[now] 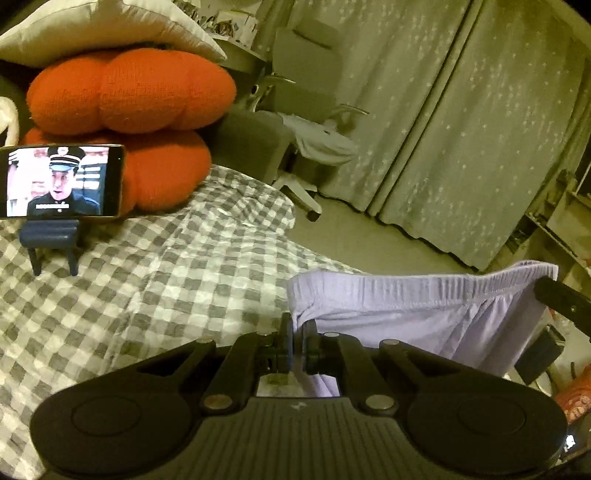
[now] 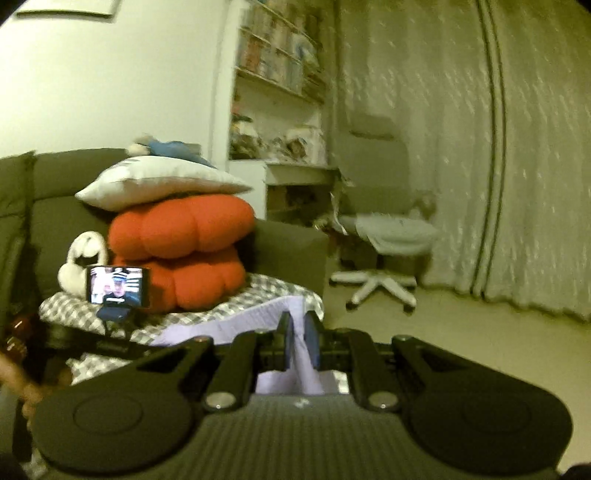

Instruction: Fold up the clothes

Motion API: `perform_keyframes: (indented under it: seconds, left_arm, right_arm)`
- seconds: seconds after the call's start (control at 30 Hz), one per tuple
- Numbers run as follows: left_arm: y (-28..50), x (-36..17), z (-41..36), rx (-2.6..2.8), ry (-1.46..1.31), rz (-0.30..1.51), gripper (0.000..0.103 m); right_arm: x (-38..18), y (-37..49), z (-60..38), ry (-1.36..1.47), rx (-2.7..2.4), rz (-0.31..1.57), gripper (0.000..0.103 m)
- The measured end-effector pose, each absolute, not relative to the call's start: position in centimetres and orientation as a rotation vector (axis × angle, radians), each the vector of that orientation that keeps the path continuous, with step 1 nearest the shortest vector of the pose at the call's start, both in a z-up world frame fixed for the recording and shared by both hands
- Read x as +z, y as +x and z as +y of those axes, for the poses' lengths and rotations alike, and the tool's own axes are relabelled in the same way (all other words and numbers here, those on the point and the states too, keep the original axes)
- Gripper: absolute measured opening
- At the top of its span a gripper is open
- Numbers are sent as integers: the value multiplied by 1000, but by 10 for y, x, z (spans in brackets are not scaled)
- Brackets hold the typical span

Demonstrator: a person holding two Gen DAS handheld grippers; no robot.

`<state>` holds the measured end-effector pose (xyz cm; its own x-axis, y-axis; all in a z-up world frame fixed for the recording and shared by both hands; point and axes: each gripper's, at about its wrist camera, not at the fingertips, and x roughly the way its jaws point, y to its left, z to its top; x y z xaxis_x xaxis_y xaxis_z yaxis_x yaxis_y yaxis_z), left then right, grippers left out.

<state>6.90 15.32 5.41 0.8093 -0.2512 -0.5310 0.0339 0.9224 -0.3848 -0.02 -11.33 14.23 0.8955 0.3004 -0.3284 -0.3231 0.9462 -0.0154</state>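
A pale lilac pair of shorts [image 1: 413,314] with an elastic waistband hangs stretched above the checked bedcover [image 1: 147,288]. My left gripper [image 1: 297,325] is shut on the waistband's left end. The other gripper's black finger shows at the waistband's right end [image 1: 561,299]. In the right wrist view my right gripper [image 2: 298,328] is shut on a fold of the same lilac shorts [image 2: 236,325], which trail left across the bedcover [image 2: 74,310].
Two orange cushions [image 1: 125,92] and a white pillow [image 1: 110,26] are stacked at the bed's head. A phone [image 1: 59,181] playing video stands on a small blue holder. Beyond the bed are an office chair [image 2: 384,229], curtains [image 1: 461,110] and shelves [image 2: 280,74].
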Motion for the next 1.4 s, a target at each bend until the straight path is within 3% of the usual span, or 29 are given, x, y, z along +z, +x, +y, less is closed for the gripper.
perform_keyframes:
  seconds: [0.33,0.7,1.13,1.27,1.4]
  left_arm:
    - [77,69,183,-80,-369,478,2]
    - [80,47,205,-20,-365,590,2]
    - [0,75,212,-58,-525,544,2]
    - [-21,83,211,4,-524,486,2]
    - [-5,55,209,149,-465,572,3]
  right_arm:
    - [150,-48,-80,-65,489,291,10]
    - [67,-71,17,-362,707,548,10]
    - [136,12,-38,-386,376,297,10]
    - [142,59,-2,-443,421,250,10]
    - [128,97,49,-530,509,231,10]
